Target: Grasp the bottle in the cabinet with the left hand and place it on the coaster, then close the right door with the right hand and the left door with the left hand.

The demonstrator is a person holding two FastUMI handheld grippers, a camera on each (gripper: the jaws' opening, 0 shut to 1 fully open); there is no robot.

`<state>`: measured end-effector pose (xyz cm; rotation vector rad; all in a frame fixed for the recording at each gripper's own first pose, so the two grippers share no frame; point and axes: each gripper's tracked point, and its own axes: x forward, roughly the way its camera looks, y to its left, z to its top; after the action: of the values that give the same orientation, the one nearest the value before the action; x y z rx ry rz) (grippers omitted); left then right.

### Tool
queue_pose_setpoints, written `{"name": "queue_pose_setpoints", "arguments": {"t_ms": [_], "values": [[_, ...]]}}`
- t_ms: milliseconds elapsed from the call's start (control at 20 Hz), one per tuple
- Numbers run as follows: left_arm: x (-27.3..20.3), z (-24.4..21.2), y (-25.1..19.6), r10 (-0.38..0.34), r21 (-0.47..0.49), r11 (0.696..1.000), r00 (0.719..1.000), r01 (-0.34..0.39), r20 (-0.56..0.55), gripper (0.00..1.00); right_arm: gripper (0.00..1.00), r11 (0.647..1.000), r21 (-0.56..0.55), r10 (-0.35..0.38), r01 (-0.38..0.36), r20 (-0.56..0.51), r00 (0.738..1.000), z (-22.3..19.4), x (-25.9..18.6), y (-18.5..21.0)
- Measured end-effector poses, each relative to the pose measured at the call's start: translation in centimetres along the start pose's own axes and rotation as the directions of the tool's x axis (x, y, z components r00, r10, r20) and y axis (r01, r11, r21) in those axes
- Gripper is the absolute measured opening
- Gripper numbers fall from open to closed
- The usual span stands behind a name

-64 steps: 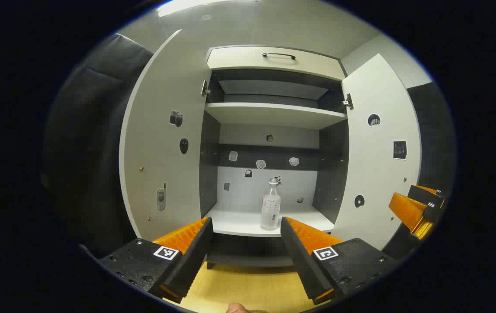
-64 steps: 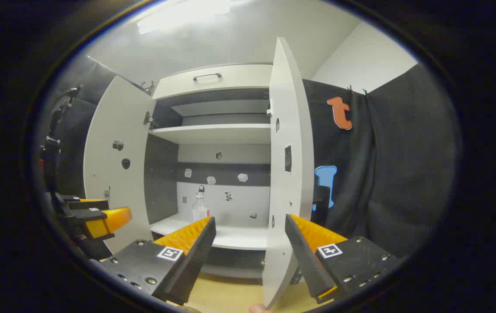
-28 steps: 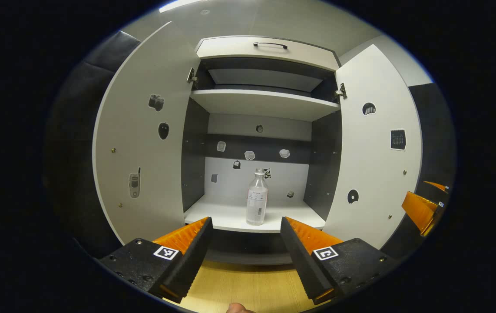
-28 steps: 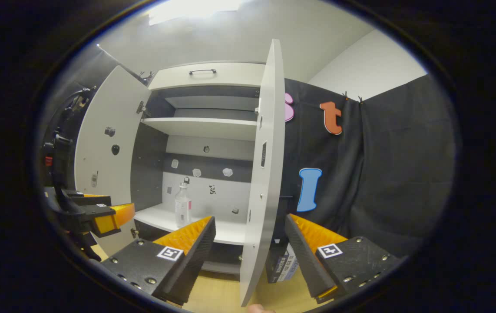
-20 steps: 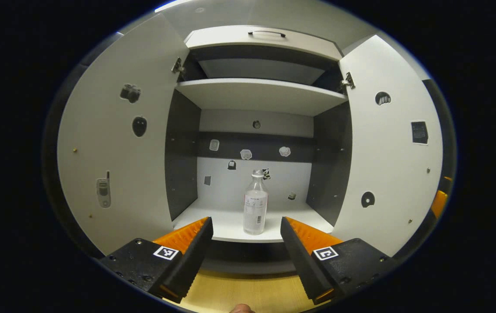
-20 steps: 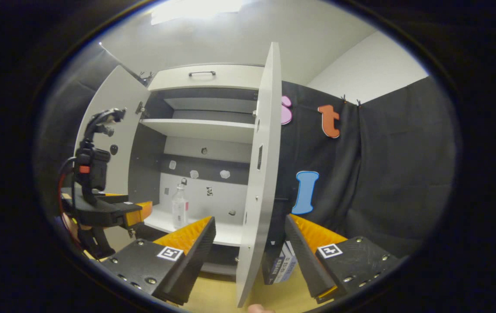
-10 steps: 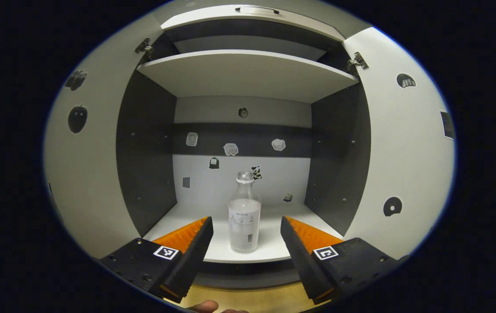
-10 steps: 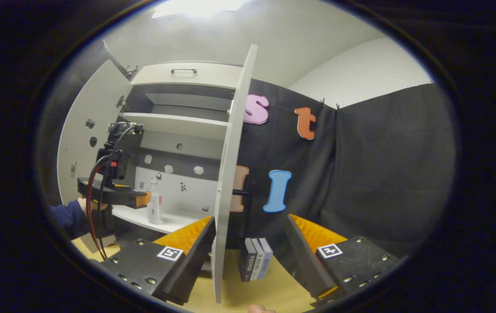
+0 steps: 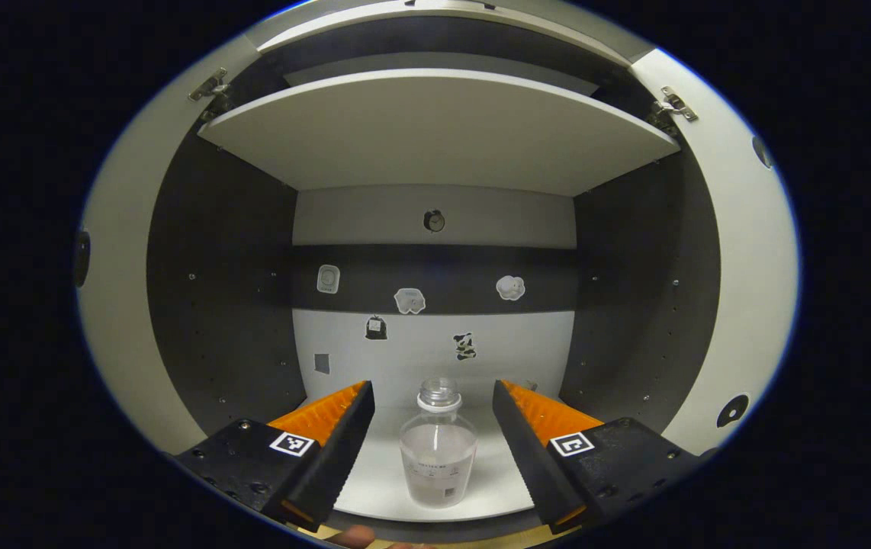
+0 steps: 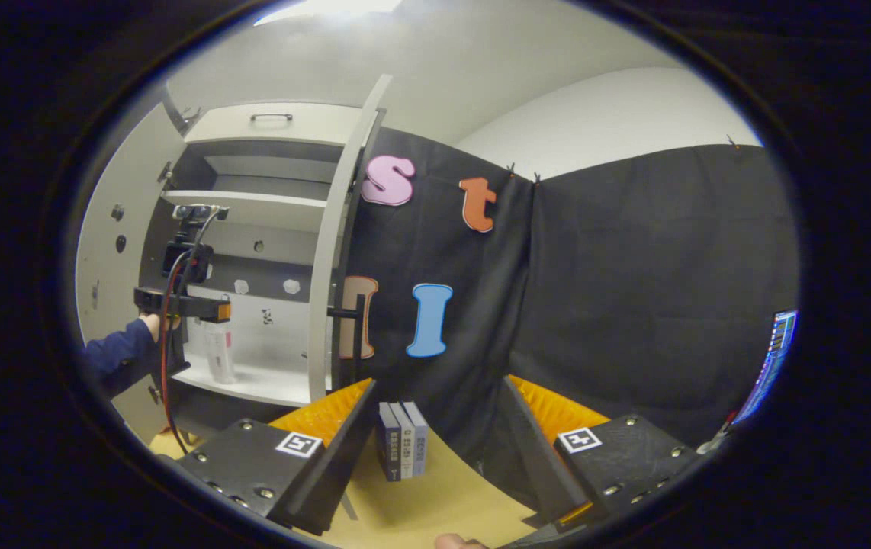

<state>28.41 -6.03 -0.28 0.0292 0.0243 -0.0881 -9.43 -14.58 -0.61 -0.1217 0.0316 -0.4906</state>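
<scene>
A clear bottle (image 9: 438, 457) with a white label stands upright on the cabinet's lower shelf (image 9: 374, 488). My left gripper (image 9: 431, 389) is open inside the cabinet, one finger on each side of the bottle with a gap on both sides. In the right gripper view, the left gripper (image 10: 210, 309) sits over the bottle (image 10: 219, 357), held by a hand in a blue sleeve (image 10: 119, 354). My right gripper (image 10: 439, 385) is open and holds nothing, out in front of the cabinet. The right door (image 10: 332, 252) stands open, seen nearly edge-on.
The left door (image 9: 119, 305) and the right door (image 9: 748, 267) flank the opening, under an upper shelf (image 9: 435, 130). A few books (image 10: 403, 441) stand on the wooden table (image 10: 435, 503) by the right door. A lit screen (image 10: 771, 358) is at the far right.
My left gripper has moved forward into the cabinet until its fingers straddle the bottle. My right gripper's view has swung to the right, away from the cabinet opening.
</scene>
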Motion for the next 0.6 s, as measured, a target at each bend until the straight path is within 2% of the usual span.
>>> {"name": "queue_pose_setpoints", "arguments": {"t_ms": [300, 350, 450, 600], "values": [[2.3, -2.7, 0.1, 0.01, -0.024, 1.0, 0.997, -0.012, -0.081, 0.96, 0.97, 0.999, -0.021, -0.039, 0.039, -0.013, 0.999, -0.2, -1.0, -1.1], [2.7, -3.3, 0.2, 0.014, -0.035, 0.999, 0.996, -0.018, -0.092, 0.93, 0.97, 0.999, -0.02, -0.038, 0.038, -0.013, 0.999, -0.2, -1.1, -1.1], [2.6, -2.7, 0.3, 0.013, -0.029, 0.999, 0.997, -0.015, -0.071, 0.65, 0.97, 0.999, -0.019, -0.034, 0.034, -0.015, 0.999, -0.3, -1.2, -1.1], [2.3, -2.3, 0.1, -0.001, -0.006, 1.0, 0.998, 0.0, -0.061, 0.59, 0.94, 1.0, -0.02, -0.022, 0.022, -0.012, 1.0, -0.1, -1.2, -0.7]]}}
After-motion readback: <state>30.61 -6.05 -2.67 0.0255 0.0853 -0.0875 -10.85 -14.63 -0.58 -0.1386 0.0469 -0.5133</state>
